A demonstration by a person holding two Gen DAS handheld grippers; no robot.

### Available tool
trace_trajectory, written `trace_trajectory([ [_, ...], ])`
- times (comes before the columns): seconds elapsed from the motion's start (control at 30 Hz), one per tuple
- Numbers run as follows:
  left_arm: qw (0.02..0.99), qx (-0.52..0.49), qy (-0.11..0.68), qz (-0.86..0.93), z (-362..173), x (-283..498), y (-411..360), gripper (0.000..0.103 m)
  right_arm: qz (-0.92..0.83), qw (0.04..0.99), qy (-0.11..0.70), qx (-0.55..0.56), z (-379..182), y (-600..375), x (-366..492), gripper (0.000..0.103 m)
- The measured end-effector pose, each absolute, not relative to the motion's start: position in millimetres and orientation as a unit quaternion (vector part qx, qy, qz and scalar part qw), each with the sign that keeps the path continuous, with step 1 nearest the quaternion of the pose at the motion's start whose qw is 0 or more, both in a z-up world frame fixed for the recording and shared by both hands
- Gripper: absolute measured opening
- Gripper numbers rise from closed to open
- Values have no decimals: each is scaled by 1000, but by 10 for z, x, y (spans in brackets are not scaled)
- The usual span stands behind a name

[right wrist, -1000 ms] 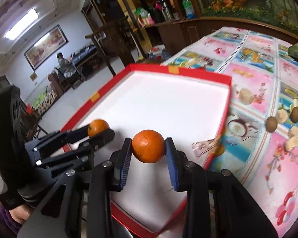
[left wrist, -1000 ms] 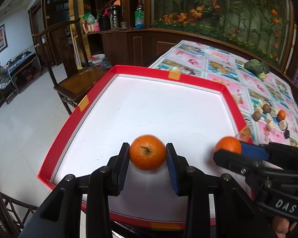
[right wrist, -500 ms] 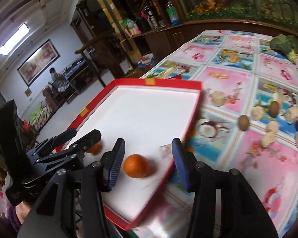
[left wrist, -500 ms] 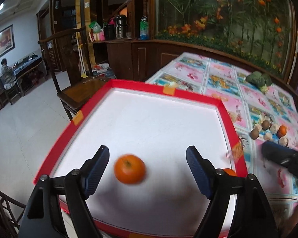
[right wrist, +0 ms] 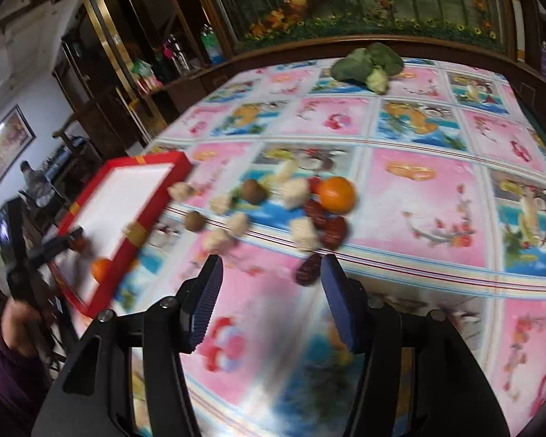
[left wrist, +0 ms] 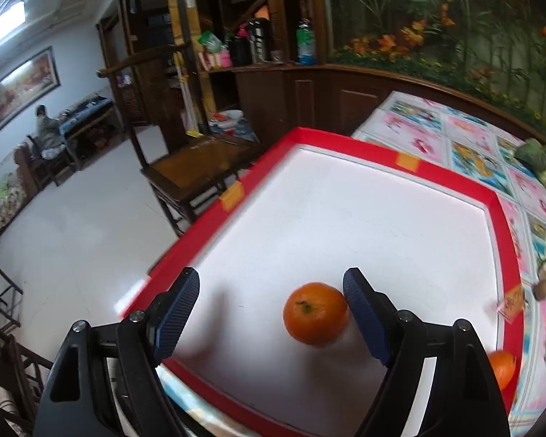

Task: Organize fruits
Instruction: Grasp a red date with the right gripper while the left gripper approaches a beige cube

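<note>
Two oranges lie in the red tray (left wrist: pixel 451 174) on its white floor: one (left wrist: pixel 315 313) sits between the spread jaws of the left gripper (left wrist: pixel 271 306), right beside the right-hand pad though not clamped, and the other (left wrist: pixel 502 367) rests at the tray's near right corner, partly hidden by that gripper's frame. Left jaws stand wide and hold nothing. Over on the tablecloth (right wrist: pixel 436 196) the right gripper (right wrist: pixel 269 291) points down at the cloth with its jaws apart (they have just been opening) and nothing between them; a dark red date (right wrist: pixel 307 271) lies just by the right pad's tip. Beyond it sits a loose heap of fruit: a third orange (right wrist: pixel 336 195), more dates (right wrist: pixel 327 224), pale lumps (right wrist: pixel 304 231) and brown kiwis (right wrist: pixel 254 191). Broccoli (right wrist: pixel 367 62) lies well apart at the far edge. From this view the tray shows at left, with the left gripper and the hand (right wrist: pixel 16 322) holding it
</note>
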State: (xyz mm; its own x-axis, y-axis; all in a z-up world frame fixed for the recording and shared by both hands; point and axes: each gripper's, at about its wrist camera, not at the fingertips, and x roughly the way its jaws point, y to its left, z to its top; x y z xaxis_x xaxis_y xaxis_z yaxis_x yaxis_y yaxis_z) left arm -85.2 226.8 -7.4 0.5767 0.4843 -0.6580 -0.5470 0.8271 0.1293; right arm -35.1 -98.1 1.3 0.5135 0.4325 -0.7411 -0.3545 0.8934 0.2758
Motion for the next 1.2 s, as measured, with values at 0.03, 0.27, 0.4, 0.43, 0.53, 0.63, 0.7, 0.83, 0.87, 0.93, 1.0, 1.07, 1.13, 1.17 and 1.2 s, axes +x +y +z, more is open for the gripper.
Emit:
trace_trajectory([
  [0.03,888,-31,349,297,-37,-880,2202,81,222,869,441,31,-11,-987,-346,58],
  [0.27,929,-19,332,161,165,-1076,1402,83,224,869,440,-18,-168,-843,-347,58],
  [0.4,934,17,350,71,124,-1047,845,83,222,869,441,-16,-181,-835,-332,53],
  [0.43,934,25,352,57,115,-1031,767,83,218,869,443,-17,-185,-827,-318,52],
  [0.53,932,41,359,21,105,-948,539,83,211,868,450,-7,-207,-846,-254,45],
  [0.63,928,55,369,-3,99,-813,423,83,200,864,462,0,-248,-856,-188,32],
  [0.7,925,58,375,-18,86,-719,330,82,195,866,460,-2,-242,-859,-193,27],
  [0.83,915,66,396,-35,5,-507,168,82,188,867,461,10,-229,-911,-213,27],
  [0.87,913,66,400,-41,-21,-475,130,82,187,868,460,17,-222,-937,-214,27],
  [0.93,907,71,411,-49,-91,-386,48,81,187,871,453,40,-171,-1028,-227,27],
  [1.0,901,77,422,-59,-161,-298,-25,70,186,873,447,64,-130,-1116,-231,27],
  [1.07,894,76,437,-67,-230,-223,-69,60,184,871,447,86,-117,-1188,-220,27],
  [1.13,889,66,447,-75,-281,-176,-84,55,176,870,451,99,-124,-1248,-195,27],
  [1.17,888,64,450,-76,-298,-156,-96,52,172,868,454,104,-133,-1269,-181,27],
  [1.2,887,64,450,-78,-309,-146,-110,49,169,865,458,111,-146,-1295,-168,27],
])
